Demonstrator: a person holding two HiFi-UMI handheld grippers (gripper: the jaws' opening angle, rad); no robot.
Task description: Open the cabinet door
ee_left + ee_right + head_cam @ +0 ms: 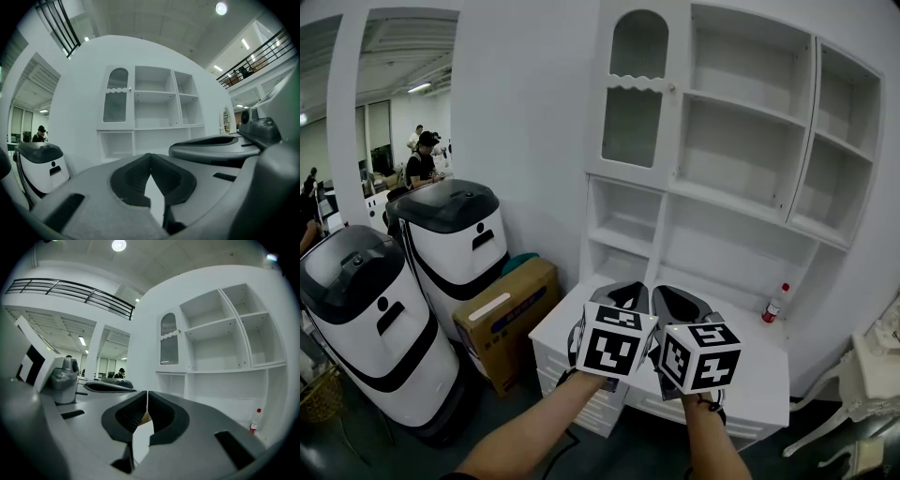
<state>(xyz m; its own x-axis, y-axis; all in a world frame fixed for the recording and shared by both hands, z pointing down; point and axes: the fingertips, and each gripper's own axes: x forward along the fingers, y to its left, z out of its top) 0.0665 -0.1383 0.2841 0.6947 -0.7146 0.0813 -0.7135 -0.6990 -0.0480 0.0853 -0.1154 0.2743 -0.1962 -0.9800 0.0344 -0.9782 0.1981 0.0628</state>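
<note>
**Left gripper** point(150, 154): fingers are clenching on nothing, pads meeting at the tips. It is pointing level at the cabinet point(750, 141), well short of it, probably because the approach is not finished.

**Right gripper** point(147, 392): fingers are likewise pressing shut and empty. It is riding just beside the left one, seemingly in a carrying pose rather than a reaching one.

**Door** point(633, 103): arched and glazed, it is sitting closed, well ahead of both sets of fingertips and above them. What looks like a small knob point(130, 89) is showing at its right edge, the likely place to grip.

**Counter** point(750, 375): lying under and ahead of the fingertips.

**Bottle** point(775, 304): standing right of the right fingertips, clear of the likely path.
</note>
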